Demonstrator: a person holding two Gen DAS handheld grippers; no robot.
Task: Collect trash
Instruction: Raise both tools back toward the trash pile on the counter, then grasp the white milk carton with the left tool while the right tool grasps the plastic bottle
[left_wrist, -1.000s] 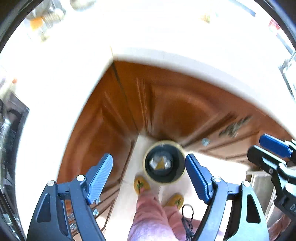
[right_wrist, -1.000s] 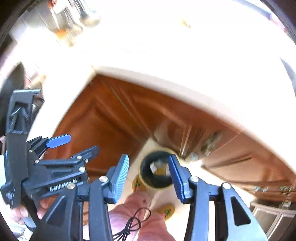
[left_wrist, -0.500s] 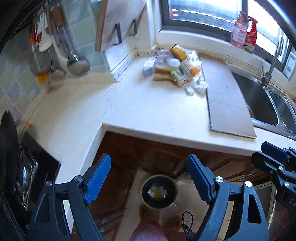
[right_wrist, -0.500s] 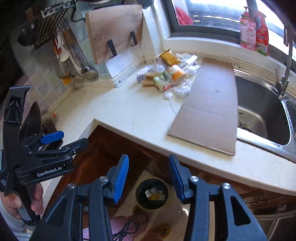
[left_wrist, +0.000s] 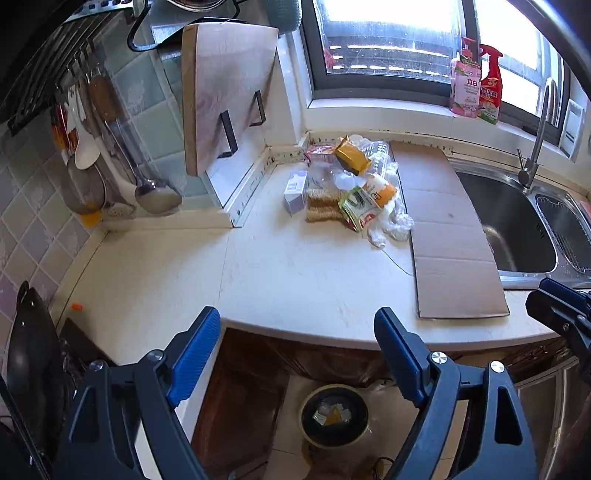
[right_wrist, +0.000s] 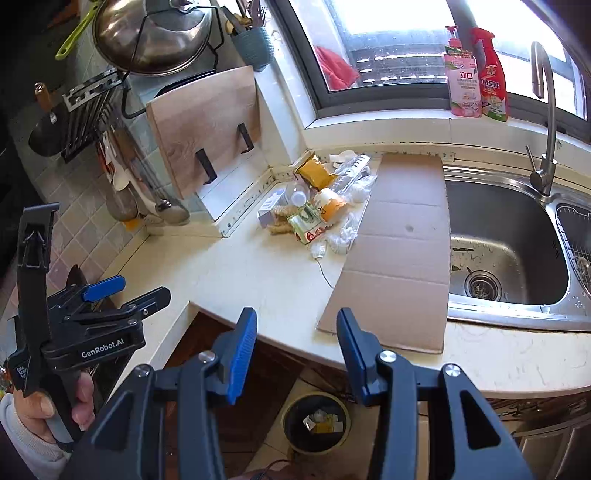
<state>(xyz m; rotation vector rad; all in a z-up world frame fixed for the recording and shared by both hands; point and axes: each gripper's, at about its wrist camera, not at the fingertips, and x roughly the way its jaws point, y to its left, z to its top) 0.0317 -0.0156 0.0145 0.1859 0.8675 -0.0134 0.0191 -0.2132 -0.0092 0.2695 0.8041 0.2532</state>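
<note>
Now both hand-held grippers, left (left_wrist: 297, 354) and right (right_wrist: 295, 350), hang spread and empty; beyond them, the loose trash pile (left_wrist: 351, 192) could scatter under a careless grab.

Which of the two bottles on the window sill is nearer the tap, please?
The red spray bottle; the pink pump bottle stands on its far side from the tap.

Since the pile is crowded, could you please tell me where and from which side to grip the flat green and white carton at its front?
Take the flat green and white carton by its free front corner, coming in from the counter's front edge. That end juts clear of the pile, while the orange and white cup leans on its rear. Either open claw could likely pinch its thin edge.
</note>
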